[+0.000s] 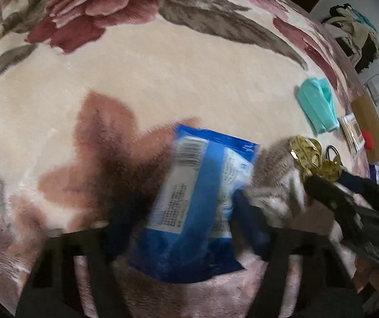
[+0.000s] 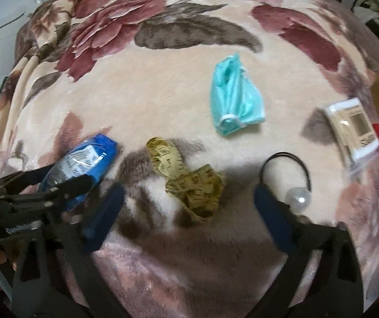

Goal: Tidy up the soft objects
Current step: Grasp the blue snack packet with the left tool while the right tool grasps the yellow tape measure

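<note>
A floral blanket [image 2: 163,100] covers the surface. Seen from the right wrist, a teal face mask [image 2: 233,98] lies at 1 o'clock, a crumpled yellow tape measure [image 2: 189,180] near centre, and a hair tie with a pearl [image 2: 298,198] at 4 o'clock. The right gripper [image 2: 189,209] is partly open around the tape, not touching it. The left gripper [image 1: 186,220] straddles a blue wipes packet [image 1: 197,206]; whether it grips the packet is unclear.

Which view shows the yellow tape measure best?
The right wrist view: the yellow tape measure lies crumpled on the floral blanket, whole and fairly sharp, between the right gripper fingers. The left wrist view catches only part of it at the right, partly hidden behind the other gripper.
</note>
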Demonstrator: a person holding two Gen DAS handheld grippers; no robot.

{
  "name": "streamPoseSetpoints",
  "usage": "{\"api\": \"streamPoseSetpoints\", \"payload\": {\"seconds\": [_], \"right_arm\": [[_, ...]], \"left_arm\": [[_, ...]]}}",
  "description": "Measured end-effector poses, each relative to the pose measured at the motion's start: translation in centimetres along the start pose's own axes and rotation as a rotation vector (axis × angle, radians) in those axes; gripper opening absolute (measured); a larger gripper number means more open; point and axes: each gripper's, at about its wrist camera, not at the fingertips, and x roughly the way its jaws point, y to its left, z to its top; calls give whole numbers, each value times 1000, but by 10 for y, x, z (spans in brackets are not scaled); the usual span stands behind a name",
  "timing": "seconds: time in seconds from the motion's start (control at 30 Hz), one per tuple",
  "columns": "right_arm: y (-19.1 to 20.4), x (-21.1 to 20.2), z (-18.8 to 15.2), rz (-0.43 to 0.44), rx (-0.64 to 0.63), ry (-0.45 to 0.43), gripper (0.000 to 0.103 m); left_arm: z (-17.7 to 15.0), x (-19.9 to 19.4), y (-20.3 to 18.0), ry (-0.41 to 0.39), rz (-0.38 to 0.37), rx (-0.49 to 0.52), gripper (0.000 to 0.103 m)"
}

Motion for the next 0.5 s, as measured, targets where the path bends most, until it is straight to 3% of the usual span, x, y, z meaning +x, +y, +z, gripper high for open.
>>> {"api": "streamPoseSetpoints", "payload": {"seconds": [0.03, 0.07, 0.13, 0.5], "right_arm": [[-1, 0, -1, 0, 3, 3, 43], [-2, 0, -2, 1, 7, 0, 40], [-5, -6, -7, 23, 15, -20, 40], [-26, -50, -51, 45, 98, -62, 39]], "left_arm": [[-1, 0, -1, -3, 5, -5, 60], [-2, -3, -2, -15, 18, -8, 55], [-5, -8, -7, -31, 16, -12, 46], [-32, -41, -43, -84, 5, 42, 46]]}}
